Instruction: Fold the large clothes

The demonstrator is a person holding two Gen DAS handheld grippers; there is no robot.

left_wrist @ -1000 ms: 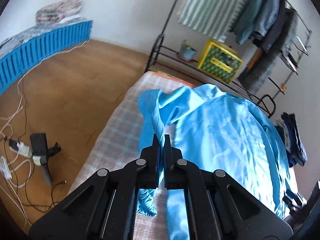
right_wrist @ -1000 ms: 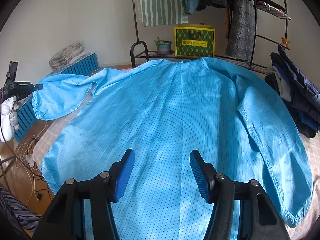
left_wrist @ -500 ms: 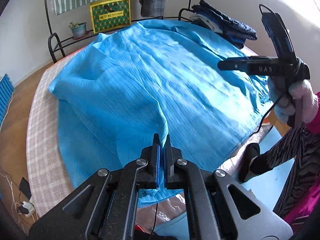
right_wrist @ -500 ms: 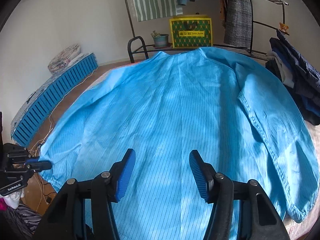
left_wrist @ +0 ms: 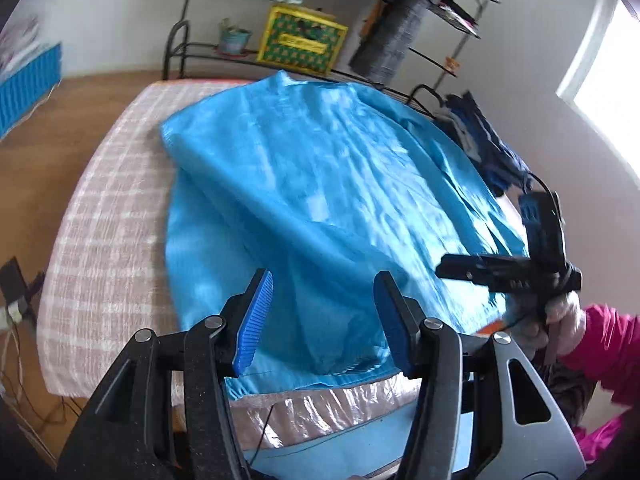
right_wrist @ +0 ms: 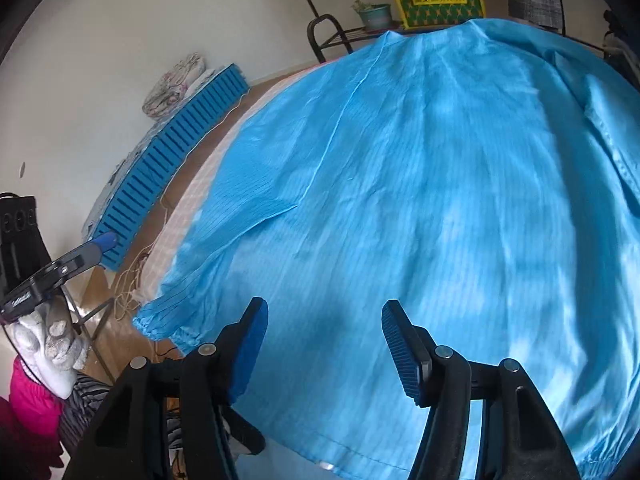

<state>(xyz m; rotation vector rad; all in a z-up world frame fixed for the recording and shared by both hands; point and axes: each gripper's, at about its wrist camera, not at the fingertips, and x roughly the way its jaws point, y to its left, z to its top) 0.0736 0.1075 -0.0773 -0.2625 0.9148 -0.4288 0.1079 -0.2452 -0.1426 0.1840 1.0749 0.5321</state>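
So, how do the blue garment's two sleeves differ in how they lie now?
The left sleeve is folded in over the garment body; the right sleeve is spread out to the side. The left sleeve's gathered cuff lies near the hem; the right sleeve's cuff cannot be made out. Both lie flat, and both grippers, left and right, are open and hold nothing.

The left gripper (left_wrist: 323,314) hangs with its jaws spread wide, nothing between the blue ribbed pads (left_wrist: 256,316). The right gripper (right_wrist: 323,344) is likewise parted, its pads (right_wrist: 400,354) gripping nothing. In the left wrist view the right gripper (left_wrist: 504,270) shows side-on at the right edge, held by a white-gloved right hand (left_wrist: 560,320) with a pink sleeve behind it. In the right wrist view the left gripper (right_wrist: 68,258) appears at the left edge, held in a white-gloved left hand (right_wrist: 50,344).
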